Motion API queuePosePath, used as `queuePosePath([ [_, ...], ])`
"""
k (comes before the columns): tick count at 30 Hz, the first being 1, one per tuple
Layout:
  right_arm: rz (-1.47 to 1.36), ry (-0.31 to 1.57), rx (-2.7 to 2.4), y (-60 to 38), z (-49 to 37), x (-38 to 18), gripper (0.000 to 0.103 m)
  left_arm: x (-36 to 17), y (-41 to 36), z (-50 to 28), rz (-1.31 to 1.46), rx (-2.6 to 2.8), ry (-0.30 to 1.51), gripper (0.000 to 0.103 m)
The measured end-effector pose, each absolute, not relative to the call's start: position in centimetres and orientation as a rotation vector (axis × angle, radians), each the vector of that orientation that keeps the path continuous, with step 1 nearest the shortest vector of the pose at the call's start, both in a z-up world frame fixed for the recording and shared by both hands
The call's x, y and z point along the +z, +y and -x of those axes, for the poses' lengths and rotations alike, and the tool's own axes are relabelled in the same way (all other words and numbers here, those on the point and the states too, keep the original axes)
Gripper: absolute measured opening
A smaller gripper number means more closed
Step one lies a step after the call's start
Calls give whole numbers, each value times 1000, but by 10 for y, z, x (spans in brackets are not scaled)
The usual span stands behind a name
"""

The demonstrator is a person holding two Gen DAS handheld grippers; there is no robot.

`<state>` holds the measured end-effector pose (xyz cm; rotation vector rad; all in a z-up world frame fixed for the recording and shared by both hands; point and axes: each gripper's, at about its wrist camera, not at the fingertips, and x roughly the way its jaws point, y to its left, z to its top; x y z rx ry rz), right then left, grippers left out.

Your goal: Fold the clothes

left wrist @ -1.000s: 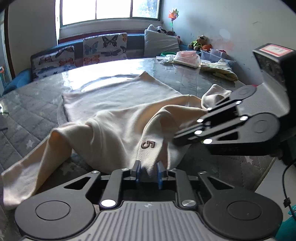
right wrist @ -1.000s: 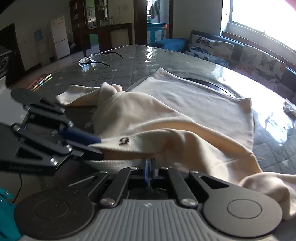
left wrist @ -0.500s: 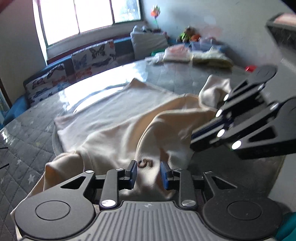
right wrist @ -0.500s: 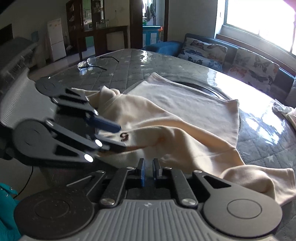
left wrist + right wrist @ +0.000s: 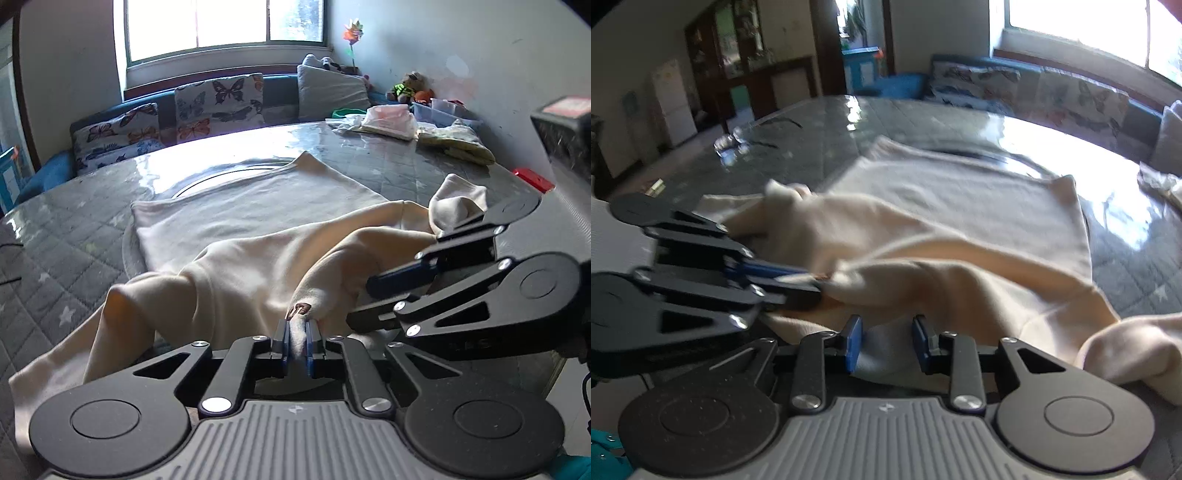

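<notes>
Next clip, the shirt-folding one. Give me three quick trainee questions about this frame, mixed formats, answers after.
1. True or false: the left gripper is shut on the cream shirt.
2. Which gripper has its jaws apart? A) left B) right C) both
3. Fill in: the far half of the shirt lies flat on the quilted ____.

Key: 1 true. 2 B, the right gripper is open. 3 table.

Both cameras sit low, just behind their own fingers. The left wrist view faces the window (image 5: 225,22) across the bench (image 5: 66,229); the right wrist view faces the room's dark cabinets (image 5: 738,48), window at upper right. Both views share the cream garment (image 5: 258,214) close ahead, and each shows the other hand-held gripper.
</notes>
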<state>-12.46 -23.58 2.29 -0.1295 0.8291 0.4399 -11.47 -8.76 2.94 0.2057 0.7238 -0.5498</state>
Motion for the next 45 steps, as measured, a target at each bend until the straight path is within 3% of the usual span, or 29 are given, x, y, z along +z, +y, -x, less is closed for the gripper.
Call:
queuePosePath([
  [2, 151, 827, 445, -236, 128, 24, 4, 32, -85, 116, -188, -555, 714, 10],
  [10, 223, 764, 511, -255, 170, 58, 3, 48, -67, 136, -141, -602, 647, 9],
  [16, 274, 820, 614, -260, 200, 63, 1, 42, -59, 164, -189, -669, 669, 9],
  [20, 281, 769, 567, -257, 201, 68, 7, 46, -62, 163, -204, -645, 666, 11],
  [21, 277, 749, 547, -256, 198, 69, 14, 49, -64, 160, -201, -637, 650, 13],
  [22, 272, 730, 528, -255, 194, 70, 20, 53, -66, 158, -200, -629, 633, 17],
  [23, 263, 718, 512, -253, 190, 70, 32, 54, -70, 155, -208, -631, 621, 20],
  [24, 259, 709, 503, -252, 186, 69, 36, 54, -74, 152, -217, -634, 611, 28],
  [25, 263, 708, 502, -250, 180, 66, 36, 55, -78, 149, -226, -637, 600, 39],
  [27, 281, 718, 497, -245, 171, 58, 36, 49, -89, 141, -258, -614, 609, 40],
  [30, 306, 759, 479, -239, 160, 42, 33, 37, -98, 130, -283, -605, 647, 38],
  [31, 308, 775, 475, -239, 157, 37, 31, 34, -100, 127, -284, -603, 659, 27],
  [33, 321, 785, 464, -240, 158, 31, 7, 31, -100, 125, -285, -610, 668, 14],
  [34, 332, 783, 459, -242, 159, 30, 4, 32, -98, 127, -281, -616, 664, 12],
  [39, 326, 751, 501, -256, 181, 49, 2, 48, -82, 145, -266, -673, 636, 8],
  [45, 313, 843, 563, -266, 198, 36, 4, 28, -74, 164, -289, -712, 742, 8],
])
